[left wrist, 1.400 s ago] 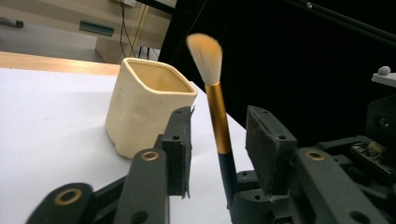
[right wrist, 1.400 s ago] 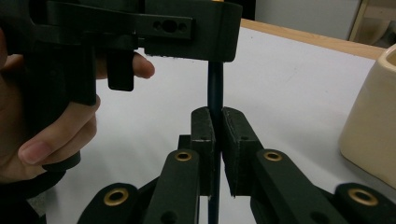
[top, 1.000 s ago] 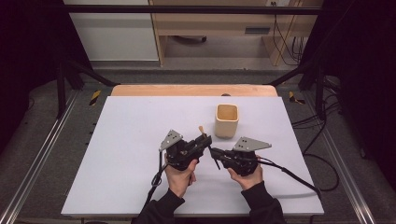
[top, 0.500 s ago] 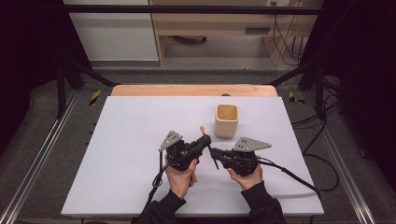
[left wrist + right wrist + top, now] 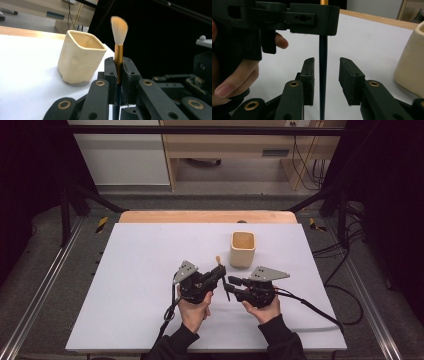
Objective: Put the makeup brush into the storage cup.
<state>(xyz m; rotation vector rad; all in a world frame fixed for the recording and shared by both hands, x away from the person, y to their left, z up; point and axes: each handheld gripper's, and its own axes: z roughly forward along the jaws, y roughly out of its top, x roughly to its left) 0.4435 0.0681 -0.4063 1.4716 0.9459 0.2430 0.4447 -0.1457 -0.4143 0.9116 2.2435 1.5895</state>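
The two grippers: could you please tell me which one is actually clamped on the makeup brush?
The left gripper is shut on the makeup brush, holding it bristles up at the gold ferrule. The right gripper is open, its jaws on either side of the dark handle without touching it.

Brush handle: the makeup brush (image 5: pixel 119 47) has its gold ferrule partly covered by the left gripper (image 5: pixel 118 75), and the dark handle runs off the bottom edge.
Brush head: in the right gripper view the brush (image 5: pixel 323 82) loses its bristles and most of its ferrule past the top edge.
Cup: the cream cup (image 5: pixel 412 65) is cut by the right edge there.
High view: the brush (image 5: pixel 218 262) is too small to make out the grip.
Person: the sleeves (image 5: pixel 175 345) leave the frame at the bottom.
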